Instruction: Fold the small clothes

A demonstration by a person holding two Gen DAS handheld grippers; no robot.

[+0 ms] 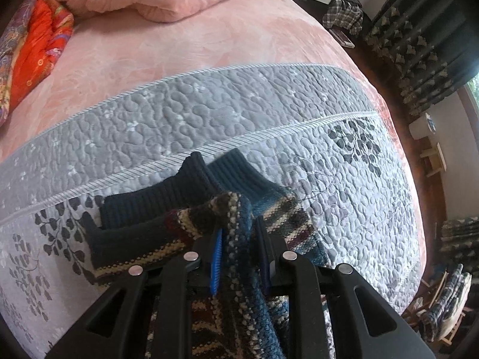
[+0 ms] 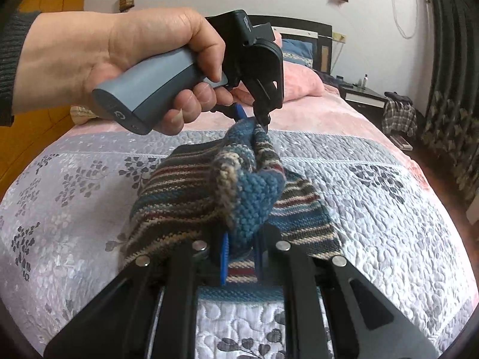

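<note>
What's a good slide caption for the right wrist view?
Both grippers, right gripper and left gripper, pinch a striped knit garment, lifting its edge above the grey quilt.

**Camera placement: two wrist fisheyes over the bed**

Left wrist view: looks along the left gripper point(image 1: 238, 257), close above the grey quilted floral bedspread point(image 1: 344, 209), toward the pink blanket. Right wrist view: looks along the right gripper point(image 2: 241, 257), facing the headboard, near the striped knitted garment point(image 2: 185, 191). Both views share garment, bedspread and dark patterned curtain point(image 2: 449, 125).
</note>
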